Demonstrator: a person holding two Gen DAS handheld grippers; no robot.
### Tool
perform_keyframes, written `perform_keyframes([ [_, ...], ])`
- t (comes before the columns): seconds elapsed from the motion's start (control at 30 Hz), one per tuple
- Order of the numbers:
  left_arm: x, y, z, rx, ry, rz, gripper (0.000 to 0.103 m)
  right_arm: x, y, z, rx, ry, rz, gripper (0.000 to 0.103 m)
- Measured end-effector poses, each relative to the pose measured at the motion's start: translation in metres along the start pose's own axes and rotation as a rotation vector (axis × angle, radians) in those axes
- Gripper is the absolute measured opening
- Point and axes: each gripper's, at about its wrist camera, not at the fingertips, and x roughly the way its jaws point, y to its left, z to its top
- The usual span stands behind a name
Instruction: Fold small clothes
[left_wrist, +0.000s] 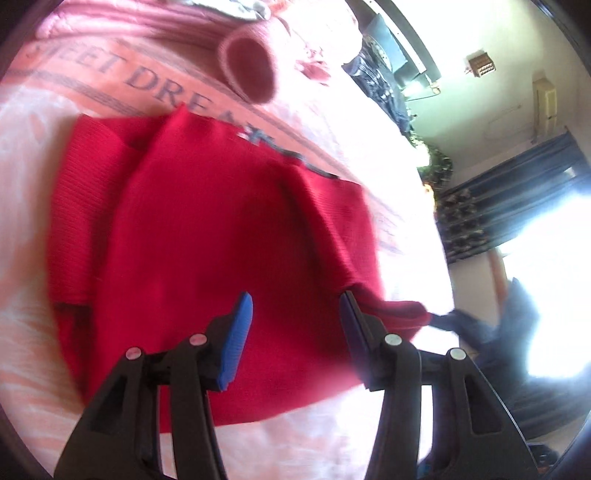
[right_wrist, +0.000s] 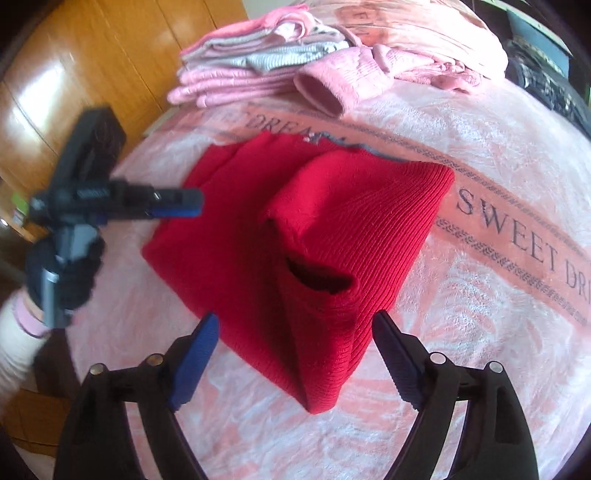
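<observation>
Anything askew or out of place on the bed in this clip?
Mostly tidy. The red sweater lies partly folded on the pink blanket, but one sleeve cuff gapes open on top rather than lying flat. Behind it, a pink sleeve spills loose from the folded pile.

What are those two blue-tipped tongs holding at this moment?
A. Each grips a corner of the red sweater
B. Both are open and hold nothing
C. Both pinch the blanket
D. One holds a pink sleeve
B: the left tongs and the right tongs each stand spread apart above the red sweater, with nothing between their tips.
</observation>
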Motion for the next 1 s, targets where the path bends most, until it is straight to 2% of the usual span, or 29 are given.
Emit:
perform_keyframes([
  [0.03,0.003,-0.002,0.001,-0.007,0.004,-0.01,0.049,0.006,0.002,0.001,-0.006,0.004,-0.002,0.075],
  [0.07,0.008,-0.005,0.003,-0.023,0.012,-0.031,0.051,0.011,0.0,0.001,-0.004,0.007,0.009,0.062],
  [0.1,0.012,-0.006,0.004,-0.037,0.02,-0.046,0.052,0.013,-0.003,0.0,0.005,0.008,0.021,0.055],
  [0.17,0.028,-0.007,0.008,-0.075,0.055,-0.069,0.055,0.014,-0.012,-0.002,0.034,0.008,0.042,0.022],
  [0.23,0.047,-0.006,0.011,-0.125,0.09,-0.098,0.055,0.009,-0.021,-0.006,0.063,-0.013,0.092,0.01],
  [0.47,0.1,-0.001,0.026,-0.293,0.132,-0.233,0.056,-0.023,-0.037,-0.019,0.103,-0.102,0.157,0.007],
  [0.63,0.134,-0.011,0.044,-0.31,0.153,-0.236,0.057,-0.03,-0.029,-0.023,0.086,-0.126,0.184,0.007],
  [0.7,0.148,-0.014,0.052,-0.32,0.169,-0.257,0.054,-0.034,-0.026,-0.023,0.081,-0.141,0.198,0.007],
  [0.73,0.151,-0.014,0.055,-0.321,0.18,-0.263,0.045,-0.035,-0.025,-0.024,0.08,-0.148,0.203,0.007],
  [0.77,0.157,-0.015,0.058,-0.319,0.19,-0.262,0.028,-0.036,-0.023,-0.024,0.078,-0.153,0.202,0.007],
  [0.83,0.161,-0.015,0.058,-0.31,0.198,-0.271,0.013,-0.038,-0.021,-0.026,0.08,-0.161,0.209,0.007],
  [1.0,0.15,-0.027,0.062,-0.222,0.109,-0.297,0.011,-0.034,-0.016,-0.024,0.1,-0.169,0.24,0.007],
])
